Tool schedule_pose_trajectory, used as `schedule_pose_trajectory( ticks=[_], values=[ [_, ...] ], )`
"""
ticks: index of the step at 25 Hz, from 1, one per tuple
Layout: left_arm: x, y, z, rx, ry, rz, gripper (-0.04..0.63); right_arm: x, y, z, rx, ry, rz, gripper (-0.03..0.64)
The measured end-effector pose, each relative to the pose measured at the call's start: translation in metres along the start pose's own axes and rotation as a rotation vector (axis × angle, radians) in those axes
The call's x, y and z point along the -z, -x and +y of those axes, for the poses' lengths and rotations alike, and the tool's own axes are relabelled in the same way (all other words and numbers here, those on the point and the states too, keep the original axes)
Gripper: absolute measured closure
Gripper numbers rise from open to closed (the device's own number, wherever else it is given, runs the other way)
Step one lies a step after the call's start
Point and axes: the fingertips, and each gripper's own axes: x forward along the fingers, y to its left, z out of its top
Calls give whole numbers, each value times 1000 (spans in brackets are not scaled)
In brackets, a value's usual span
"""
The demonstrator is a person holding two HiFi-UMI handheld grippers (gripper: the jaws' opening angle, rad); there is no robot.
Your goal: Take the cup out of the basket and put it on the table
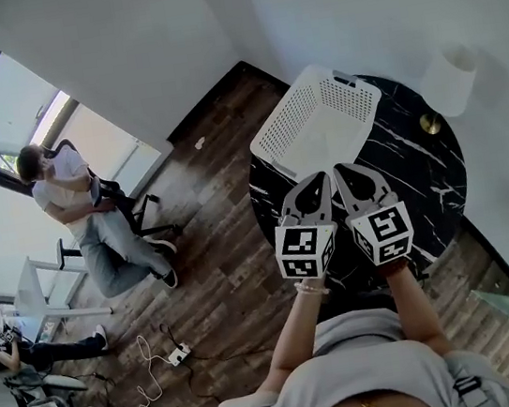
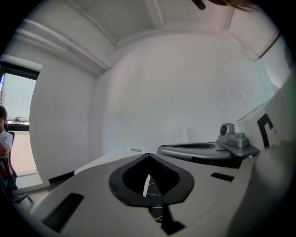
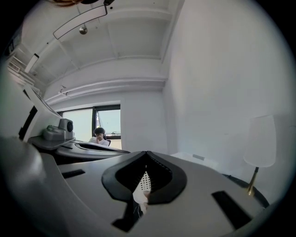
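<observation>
While left gripper [image 1: 324,178] and right gripper [image 1: 340,170] hover clenched and empty before the basket [image 1: 352,98], the reach likely needs jaws opened.

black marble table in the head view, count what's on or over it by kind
white perforated plastic basket: 1
white-shaded lamp with brass base: 1
grey grippers with marker cubes: 2 (left gripper, right gripper)
total: 4

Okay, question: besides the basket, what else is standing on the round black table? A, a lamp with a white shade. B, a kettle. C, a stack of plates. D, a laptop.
A: a lamp with a white shade and a brass foot stands on the table, to the right of the white basket; nothing else stands there.
</observation>
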Motion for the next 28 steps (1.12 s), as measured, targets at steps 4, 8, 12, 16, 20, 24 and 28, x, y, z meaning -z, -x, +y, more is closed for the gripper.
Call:
schedule_pose_trajectory(
  ticks=[4, 8, 12, 16, 20, 24, 28],
  values=[
    [0, -11, 3, 9, 5, 13, 589, -2, -7, -5, 5, 2, 6, 607],
    [-3, -22, 8, 29, 3, 18, 589, -5, -14, -13, 28, 2, 3, 607],
    [-1, -36, 15, 64, -11, 39, 589, -3, -21, -24, 73, -7, 6, 607],
    [6, -52, 38, 95, -37, 89, 589, 0, -31, -36, 116, -22, 12, 607],
    [20, -75, 70, 134, -107, 206, 589, 4, -43, -40, 134, -22, 30, 607],
    [26, -101, 97, 151, -196, 264, 589, 12, -50, -46, 151, -22, 50, 607],
    [32, -130, 110, 177, -227, 300, 588, 16, -50, -59, 190, -29, 66, 607]
  ],
)
